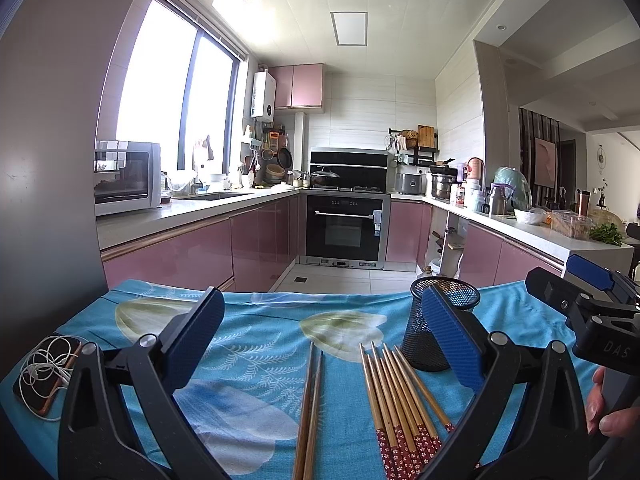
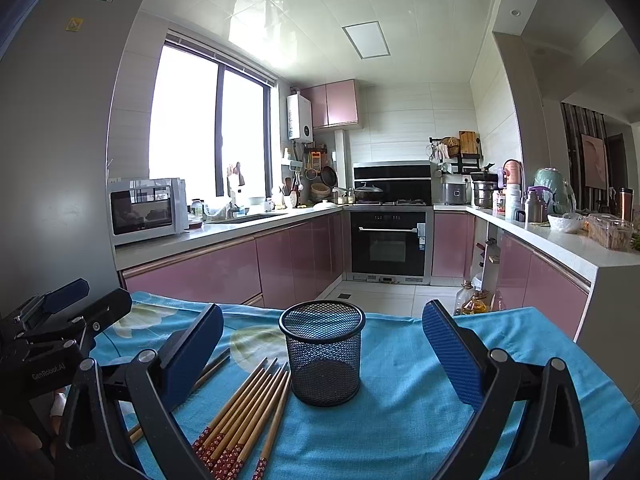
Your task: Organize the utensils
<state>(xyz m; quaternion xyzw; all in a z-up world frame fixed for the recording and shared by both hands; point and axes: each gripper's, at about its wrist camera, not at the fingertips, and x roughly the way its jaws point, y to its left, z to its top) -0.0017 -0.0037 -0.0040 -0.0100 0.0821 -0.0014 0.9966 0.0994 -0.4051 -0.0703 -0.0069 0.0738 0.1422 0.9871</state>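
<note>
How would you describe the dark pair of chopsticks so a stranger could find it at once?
On the blue cloth, left of the mesh cup, lies a fan of pale chopsticks with red flowered ends. The dark pair lies apart, further left: plain brown, no pattern.

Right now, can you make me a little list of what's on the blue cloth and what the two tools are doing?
cloth: blue tablecloth with leaf pattern
cup: black mesh cup, upright, looks empty
patterned chopsticks: bundle with red flowery ends, lying flat left of the cup
plain chopsticks: darker pair, lying apart to the left of the bundle
phone: phone with white cable on top, at the cloth's left edge
left tool: left tool open, above the chopsticks, holding nothing
right tool: right tool open, facing the cup, holding nothing
chopsticks in cup: none yet
</note>
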